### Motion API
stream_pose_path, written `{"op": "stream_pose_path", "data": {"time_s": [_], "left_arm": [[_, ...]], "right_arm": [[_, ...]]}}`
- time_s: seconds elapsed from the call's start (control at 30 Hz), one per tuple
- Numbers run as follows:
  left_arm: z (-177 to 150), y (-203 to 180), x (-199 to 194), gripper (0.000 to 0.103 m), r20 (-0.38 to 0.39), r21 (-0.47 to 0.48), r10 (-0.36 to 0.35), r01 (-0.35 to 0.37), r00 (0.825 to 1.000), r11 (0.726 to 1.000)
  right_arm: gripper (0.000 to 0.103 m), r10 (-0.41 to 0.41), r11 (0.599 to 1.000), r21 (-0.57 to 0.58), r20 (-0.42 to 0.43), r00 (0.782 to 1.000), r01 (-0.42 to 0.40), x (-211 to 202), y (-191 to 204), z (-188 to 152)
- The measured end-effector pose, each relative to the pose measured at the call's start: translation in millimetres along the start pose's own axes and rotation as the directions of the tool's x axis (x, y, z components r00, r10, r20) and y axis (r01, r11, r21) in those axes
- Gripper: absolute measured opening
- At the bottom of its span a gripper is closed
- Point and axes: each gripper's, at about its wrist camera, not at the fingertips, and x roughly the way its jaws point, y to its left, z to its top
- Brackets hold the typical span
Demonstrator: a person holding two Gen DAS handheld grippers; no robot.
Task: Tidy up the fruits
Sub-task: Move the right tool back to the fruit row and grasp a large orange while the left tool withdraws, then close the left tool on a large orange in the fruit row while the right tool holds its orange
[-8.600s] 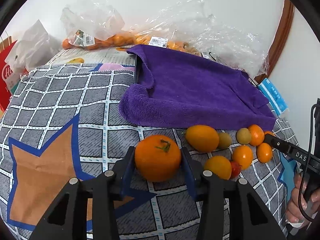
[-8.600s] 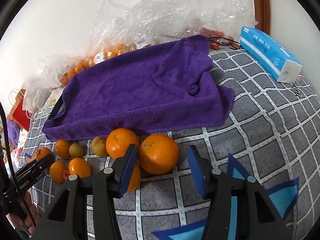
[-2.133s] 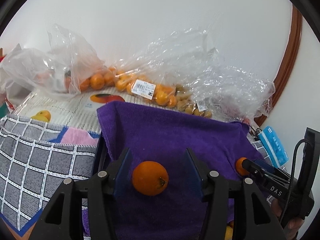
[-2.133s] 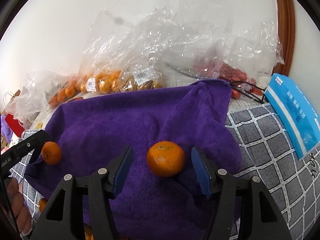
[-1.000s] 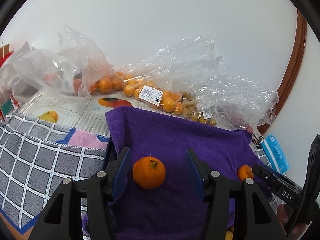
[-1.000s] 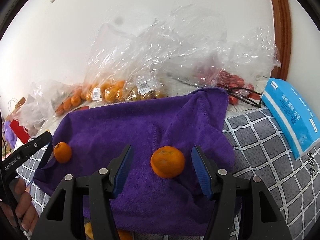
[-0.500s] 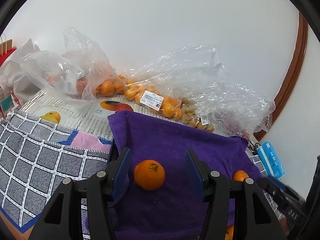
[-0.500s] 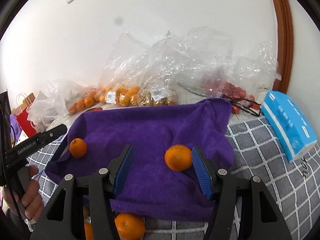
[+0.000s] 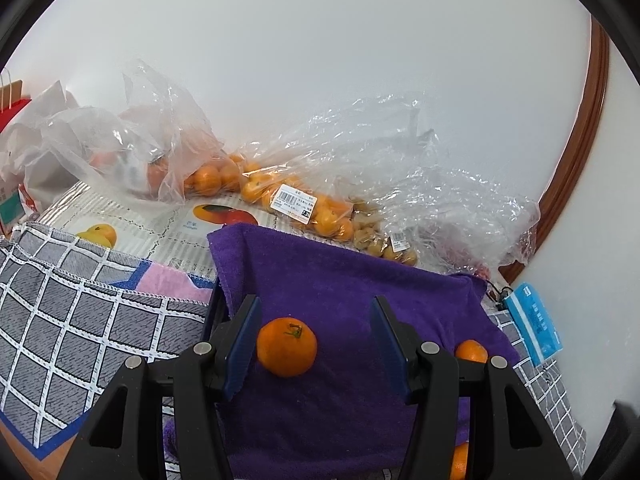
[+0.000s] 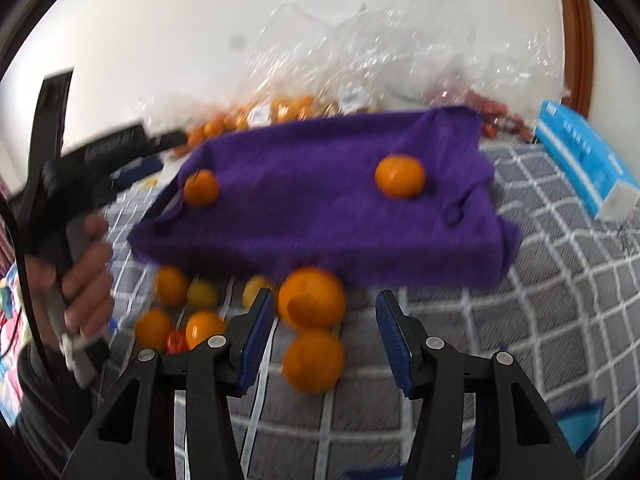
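A purple towel [image 9: 352, 300] [image 10: 320, 208] covers a raised tray. Two oranges lie on it: one [image 9: 286, 346] [image 10: 201, 187] at its left end, between the jaws of my open left gripper [image 9: 316, 344] without contact, and one [image 10: 399, 176] [image 9: 471, 351] at its right end. My right gripper [image 10: 326, 340] is open and empty, low over the checked cloth [image 10: 540, 320]. Two large oranges [image 10: 312, 297] [image 10: 313, 360] lie between its jaws in front of the towel. Several smaller fruits [image 10: 176, 312] lie to their left. The left gripper also shows in the right wrist view [image 10: 168, 138].
Clear plastic bags of oranges [image 9: 292, 200] and other fruit line the wall behind the towel. A blue tissue pack [image 10: 580, 160] [image 9: 532, 322] lies at the right. A red paper bag [image 9: 12, 100] stands at the far left. The right wrist view is motion-blurred.
My right gripper has pulled back and down from the towel, leaving its orange there, and now frames the two large oranges on the cloth. My left gripper has backed slightly from its released orange.
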Motion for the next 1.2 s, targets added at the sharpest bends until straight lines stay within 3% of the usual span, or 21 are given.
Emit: {"op": "stream_pose_path", "data": {"time_s": [0.1, 0.17, 0.2, 0.53, 0.63, 0.77, 0.9, 1.07, 1.2], "left_arm": [[-1, 0, -4, 0.053, 0.012, 0.002, -0.001, 0.001, 1.000, 1.000], [-2, 0, -6, 0.053, 0.027, 0.009, 0.006, -0.007, 1.000, 1.000], [-3, 0, -6, 0.053, 0.030, 0.015, 0.011, -0.011, 0.999, 1.000], [-6, -7, -11, 0.053, 0.025, 0.054, 0.013, -0.015, 1.000, 0.998], [-2, -14, -20, 0.052, 0.020, 0.078, -0.004, 0.002, 1.000, 0.997], [-3, -25, -35, 0.052, -0.050, 0.114, -0.001, 0.007, 0.999, 0.994], [-32, -26, -50, 0.052, -0.114, 0.184, 0.043, -0.021, 0.993, 0.983], [-78, -9, -50, 0.051, -0.263, 0.165, 0.005, 0.040, 0.965, 0.986], [-97, -7, -53, 0.048, -0.302, 0.156, -0.030, 0.080, 0.953, 0.984]], "right_arm": [[0.051, -0.019, 1.000, -0.020, -0.040, 0.999, 0.018, 9, 3, -9], [0.034, -0.052, 0.998, -0.038, -0.035, 0.998, 0.051, 9, 6, -13], [0.033, -0.053, 0.998, -0.040, -0.030, 0.998, 0.051, 7, 7, -13], [0.033, -0.115, 0.993, 0.036, 0.067, 0.991, 0.113, -14, -14, -19], [0.033, -0.080, 0.995, 0.064, 0.076, 0.994, 0.075, -15, -20, -18], [0.033, -0.096, 0.991, 0.098, 0.082, 0.992, 0.088, -16, -24, -18], [0.033, -0.083, 0.993, 0.096, 0.085, 0.993, 0.074, -16, -24, -17], [0.033, -0.087, 0.991, 0.109, 0.084, 0.993, 0.077, -16, -27, -18], [0.033, -0.081, 0.992, 0.106, 0.083, 0.993, 0.072, -15, -27, -18]]}}
